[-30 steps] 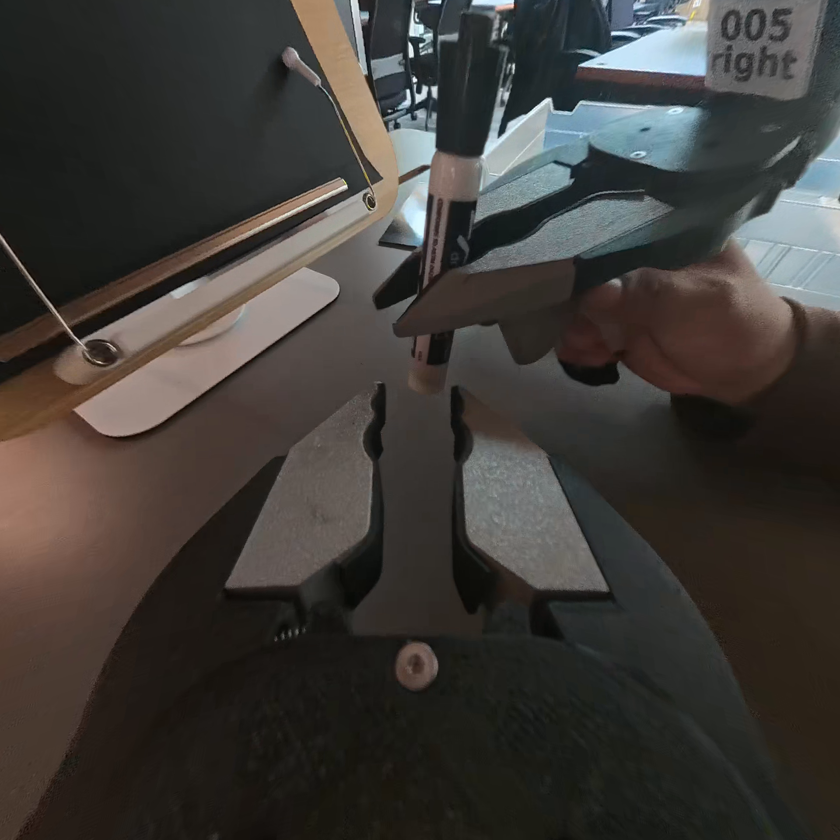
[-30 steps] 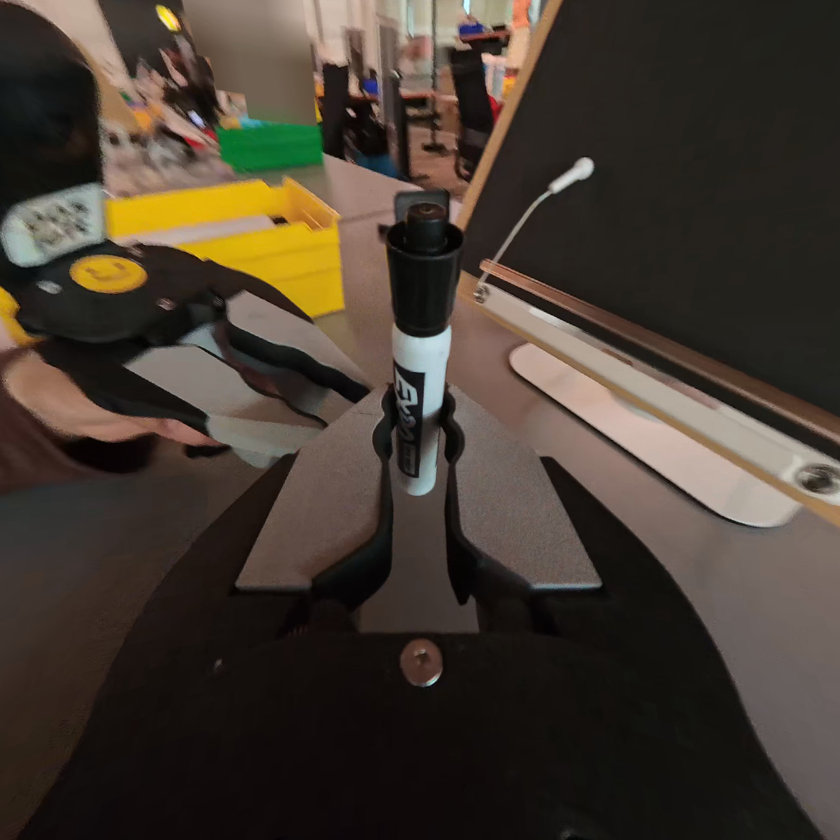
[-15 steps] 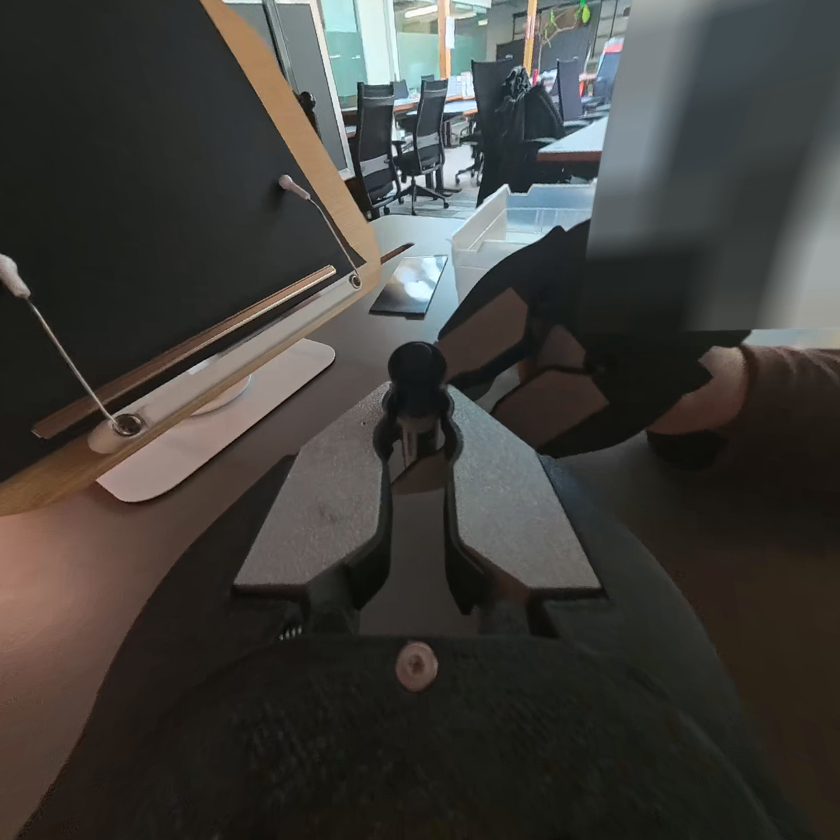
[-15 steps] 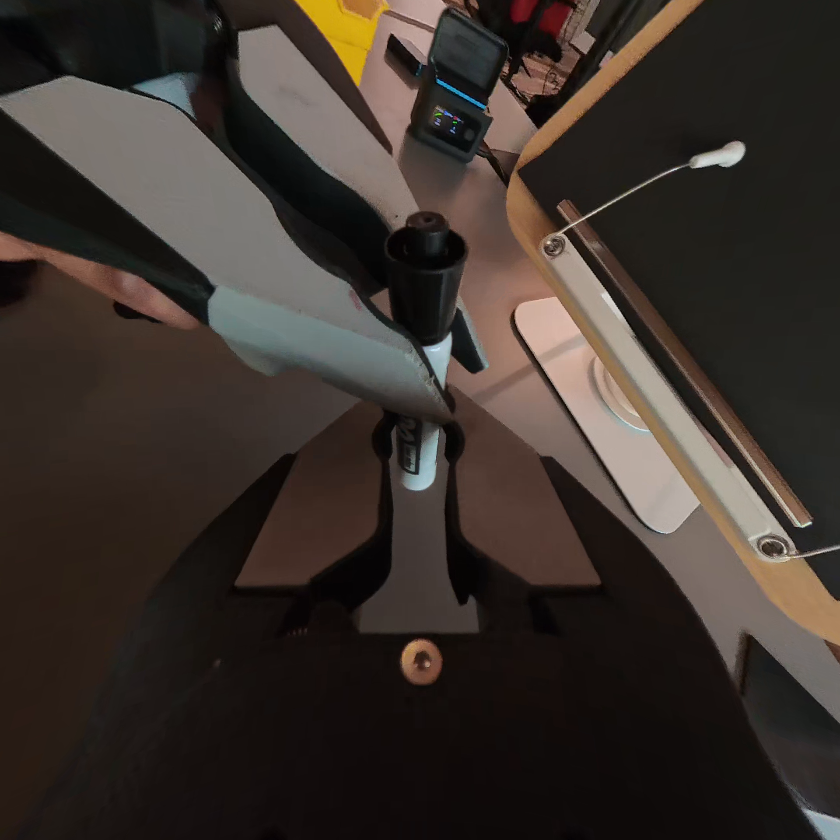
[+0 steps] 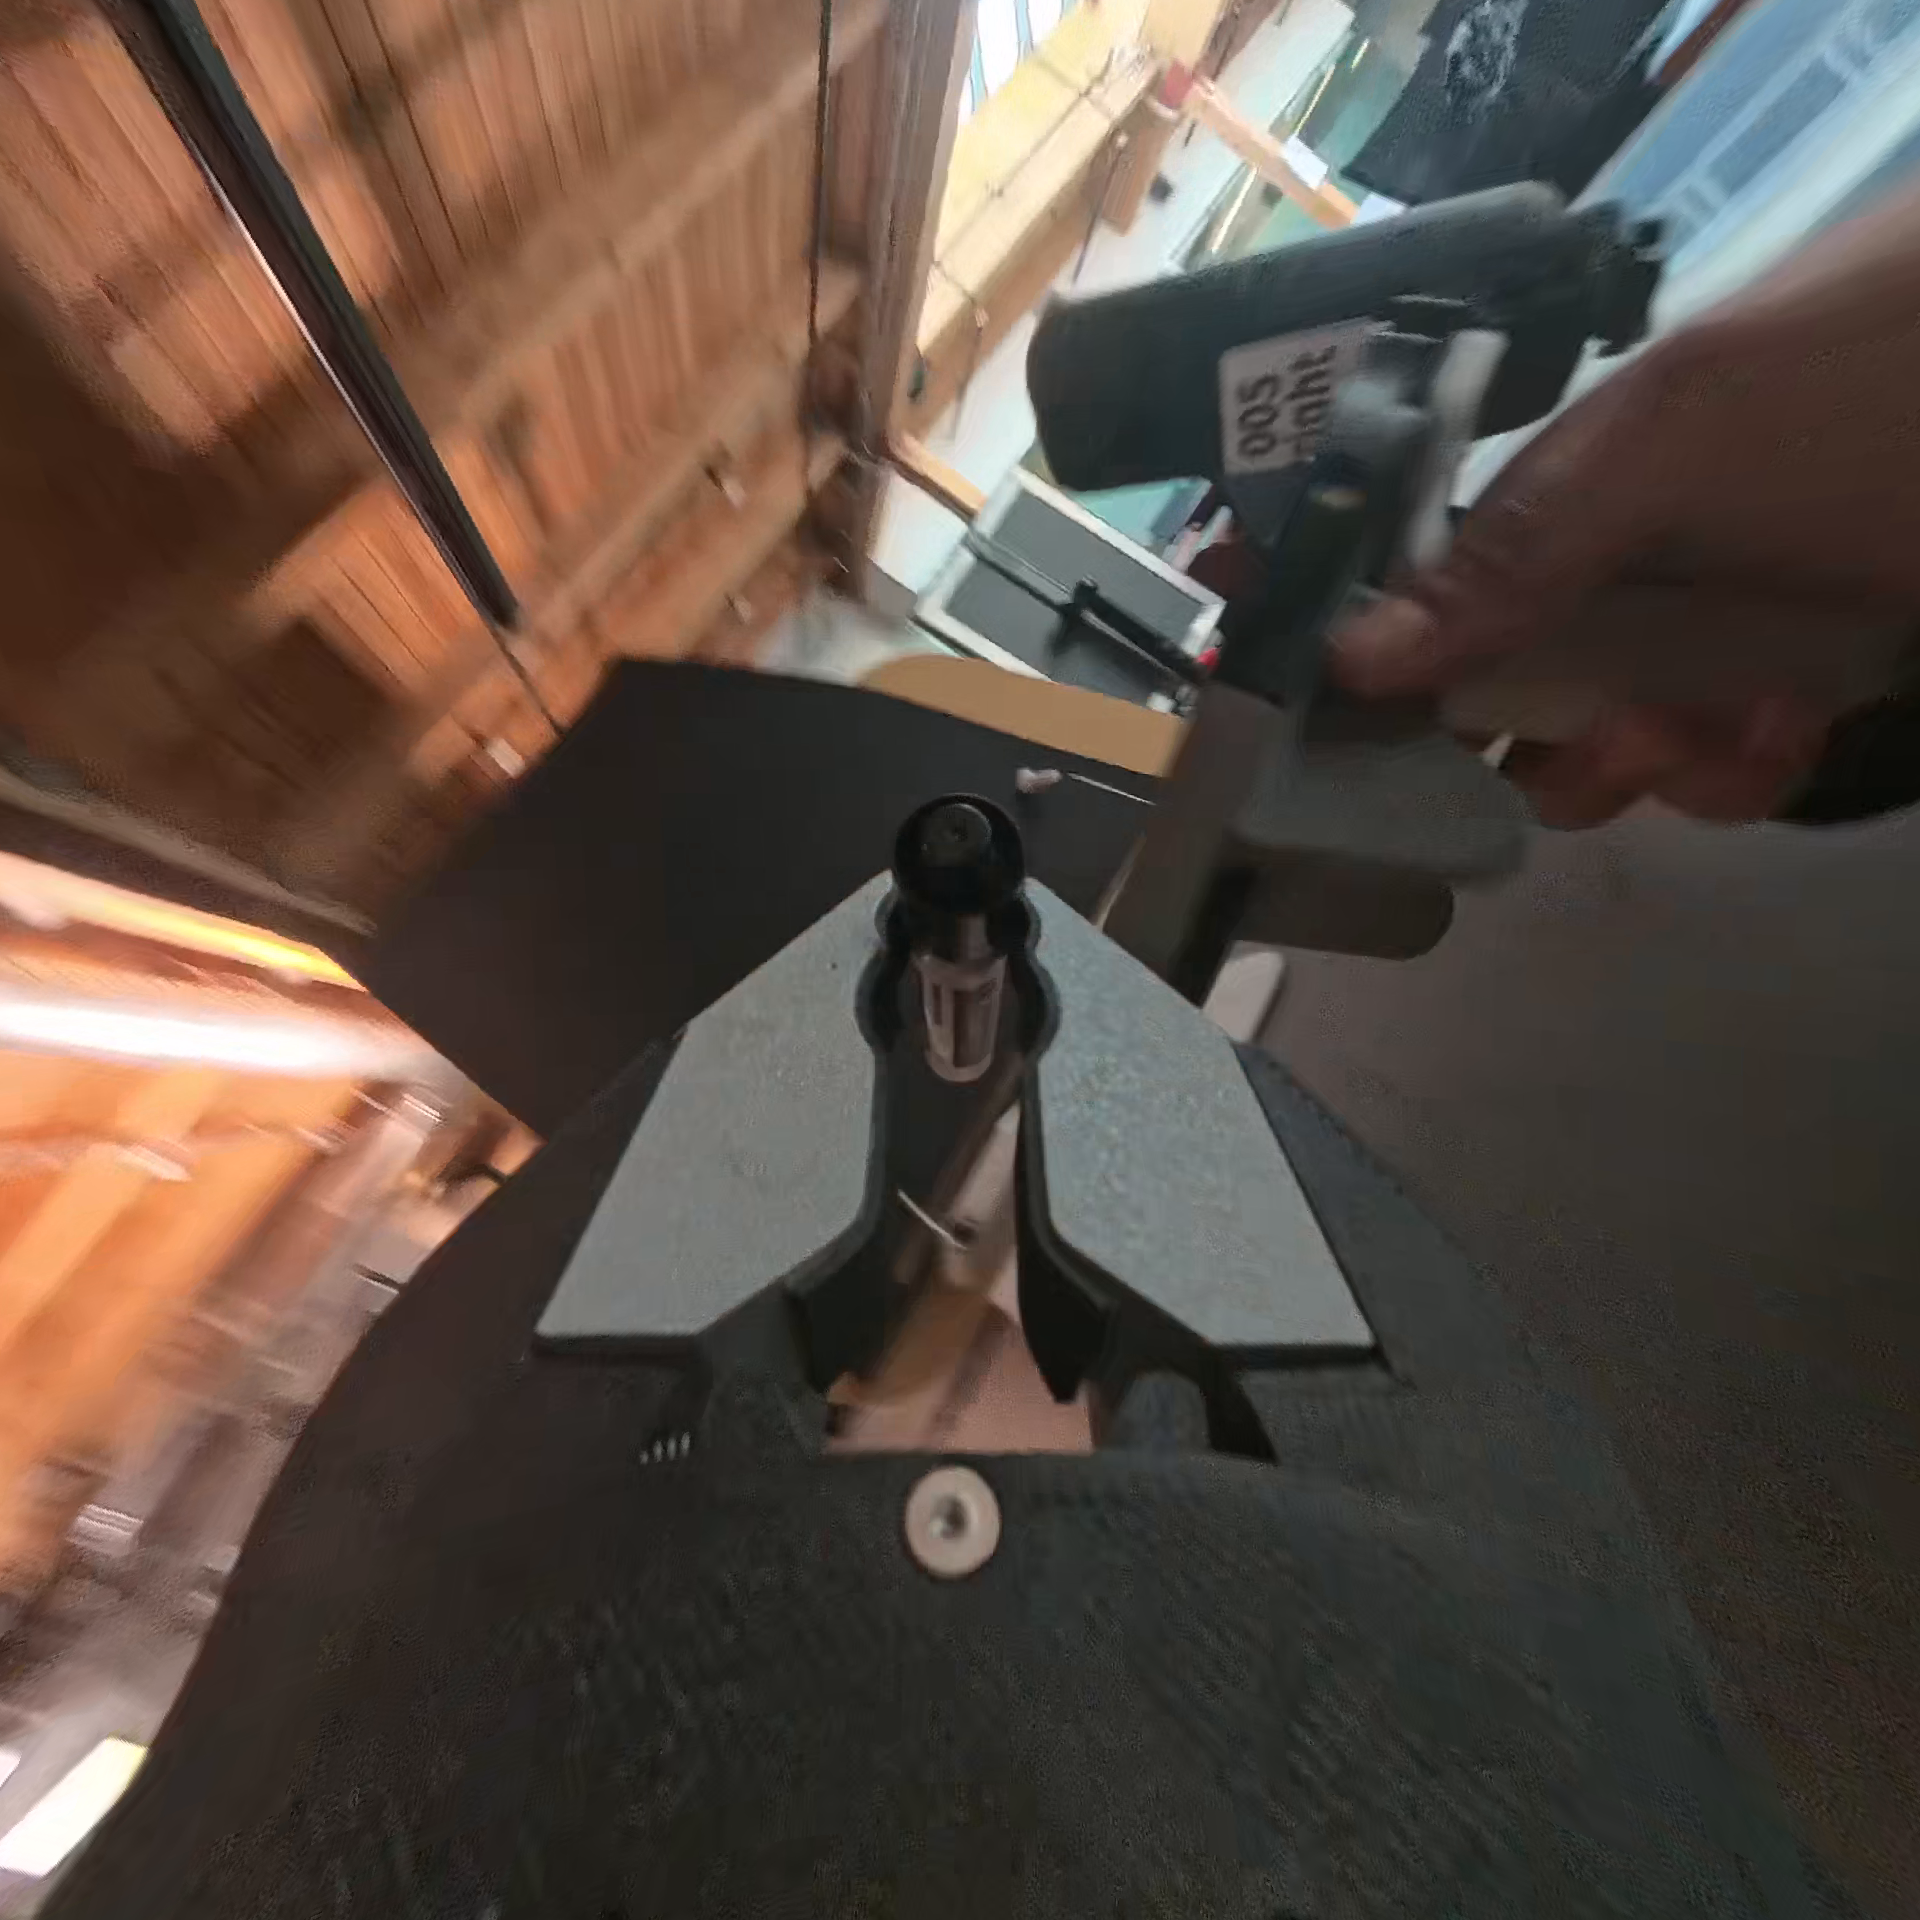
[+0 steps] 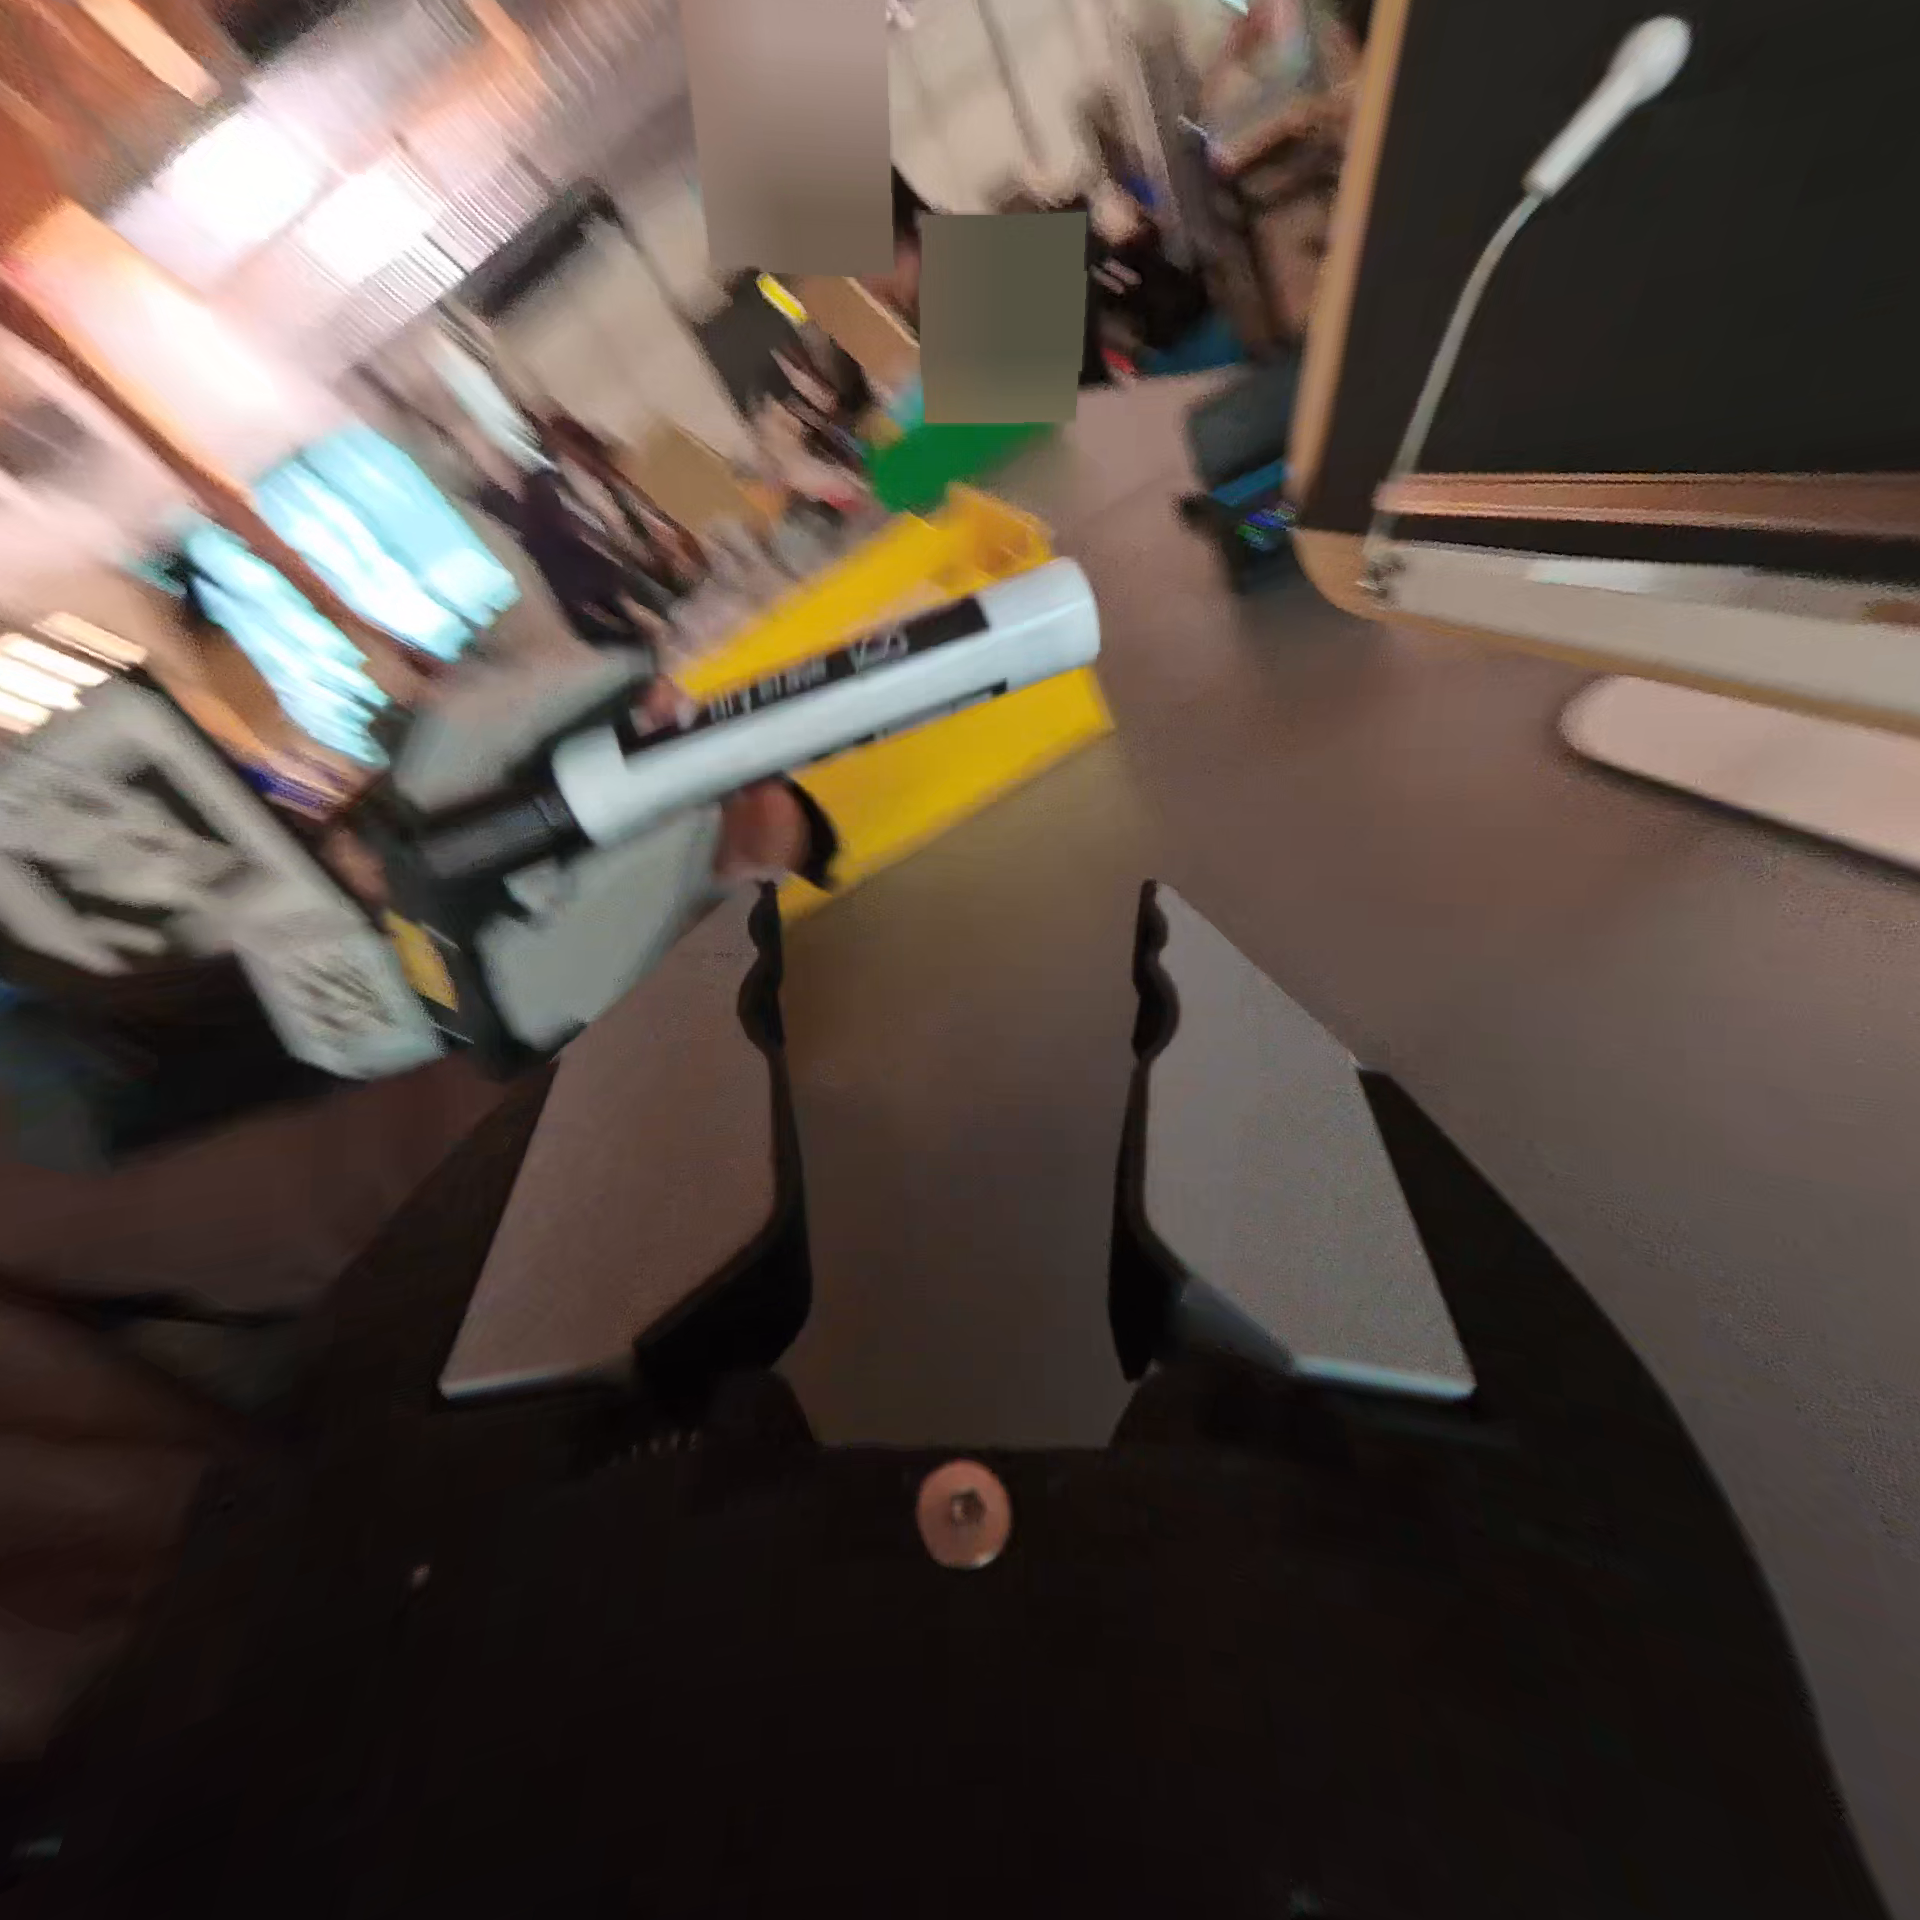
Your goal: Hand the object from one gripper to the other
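The object is a white marker with a black cap (image 5: 957,940). In the left wrist view my left gripper (image 5: 957,961) is shut on it near the cap, seen end-on, cap pointing away. In the right wrist view the marker (image 6: 831,712) points up and right, held by the left gripper (image 6: 551,831) at the left. My right gripper (image 6: 954,914) is open and empty, below and right of the marker, above the dark table (image 6: 1351,831). The right gripper also shows in the left wrist view (image 5: 1340,810), held by a hand (image 5: 1662,582) at the upper right.
A black board on a wooden stand (image 6: 1662,312) with a white base (image 6: 1745,758) stands at the right. A yellow bin (image 6: 935,748) sits behind the marker, with a small dark device (image 6: 1247,520) farther back. Both views are blurred by motion.
The right gripper has opened and let go of the marker and drawn back. The left gripper, which closed on it half a second ago, has swung away and tilted with it.
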`<control>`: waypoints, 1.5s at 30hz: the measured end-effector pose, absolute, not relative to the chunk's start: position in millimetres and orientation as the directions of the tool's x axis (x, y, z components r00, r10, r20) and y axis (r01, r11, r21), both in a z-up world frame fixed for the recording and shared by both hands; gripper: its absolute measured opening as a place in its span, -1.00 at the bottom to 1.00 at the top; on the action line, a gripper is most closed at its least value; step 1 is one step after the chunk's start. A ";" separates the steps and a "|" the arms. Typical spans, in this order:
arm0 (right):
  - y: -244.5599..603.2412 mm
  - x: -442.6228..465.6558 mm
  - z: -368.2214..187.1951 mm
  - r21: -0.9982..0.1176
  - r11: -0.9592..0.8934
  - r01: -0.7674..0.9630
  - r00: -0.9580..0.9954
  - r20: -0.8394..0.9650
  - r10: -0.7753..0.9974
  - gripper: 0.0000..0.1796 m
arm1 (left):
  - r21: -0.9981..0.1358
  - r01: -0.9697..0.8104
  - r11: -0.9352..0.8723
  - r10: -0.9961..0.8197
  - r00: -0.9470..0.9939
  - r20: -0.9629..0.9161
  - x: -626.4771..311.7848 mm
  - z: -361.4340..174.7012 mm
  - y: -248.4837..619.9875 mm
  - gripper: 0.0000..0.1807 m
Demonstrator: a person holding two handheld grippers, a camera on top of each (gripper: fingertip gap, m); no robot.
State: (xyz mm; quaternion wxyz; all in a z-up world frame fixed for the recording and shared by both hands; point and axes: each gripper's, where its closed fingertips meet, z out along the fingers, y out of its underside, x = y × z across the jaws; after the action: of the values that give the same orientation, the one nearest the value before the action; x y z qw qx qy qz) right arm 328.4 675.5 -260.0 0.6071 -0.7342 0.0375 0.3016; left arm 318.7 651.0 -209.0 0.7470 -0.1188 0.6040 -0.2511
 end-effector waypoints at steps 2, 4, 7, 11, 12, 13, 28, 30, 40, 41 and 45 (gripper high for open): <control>663.7 324.7 -236.6 -0.793 -0.230 -0.564 0.657 -0.600 0.457 -0.41 | -0.315 0.249 0.916 -0.374 0.243 -0.895 311.4 -203.8 636.3 -0.83; 655.6 325.0 -223.7 -0.753 -0.215 -0.621 0.574 -0.624 0.530 -0.41 | -0.287 0.277 0.917 -0.357 0.248 -0.900 307.6 -202.5 626.1 -0.83; 652.0 316.6 -217.2 -0.724 -0.240 -0.646 0.505 -0.642 0.577 -0.37 | -0.232 0.315 0.920 -0.321 0.272 -0.907 301.9 -199.6 617.6 -0.83; 647.5 293.8 -211.3 -0.685 -0.314 -0.657 0.366 -0.655 0.661 -0.54 | -0.111 0.337 0.935 -0.207 0.263 -0.942 302.0 -212.0 599.4 -0.83; 646.2 290.0 -210.8 -0.686 -0.325 -0.651 0.349 -0.651 0.673 -0.57 | -0.095 0.335 0.938 -0.187 0.256 -0.948 303.9 -216.5 597.1 -0.83; 647.1 289.8 -212.2 -0.689 -0.326 -0.648 0.356 -0.652 0.670 -0.60 | -0.082 0.332 0.940 -0.177 0.268 -0.947 304.9 -218.0 596.8 -0.83; 649.4 328.0 -210.5 -0.974 -0.017 -0.225 0.904 -0.215 0.370 -0.82 | -0.867 0.089 0.490 -0.781 -0.397 -0.482 334.8 -275.2 623.0 -0.49; 652.4 316.4 -214.0 -0.987 -0.024 -0.156 0.911 -0.154 0.383 -0.80 | -0.897 0.093 0.432 -0.807 -0.405 -0.430 334.2 -269.7 622.3 -0.53; 643.2 290.8 -219.0 -0.967 -0.152 -0.207 0.799 -0.256 0.543 -0.29 | -0.540 0.120 0.833 -0.539 -0.041 -0.841 338.4 -251.5 667.9 -0.84; 639.9 291.6 -217.6 -0.965 -0.153 -0.212 0.791 -0.261 0.554 -0.27 | -0.428 0.116 0.896 -0.433 0.013 -0.901 337.3 -250.6 671.2 -0.84; 631.6 293.6 -218.8 -0.934 -0.224 -0.278 0.736 -0.357 0.575 -0.14 | -0.107 0.081 0.991 -0.115 0.092 -0.989 333.8 -257.9 673.6 -0.84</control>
State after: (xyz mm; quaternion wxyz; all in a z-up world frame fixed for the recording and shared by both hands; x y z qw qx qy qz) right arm 293.6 631.6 -218.8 0.6138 -0.7009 -0.1060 0.3474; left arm 333.8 673.6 -257.9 0.7390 -0.0125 0.6704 -0.0662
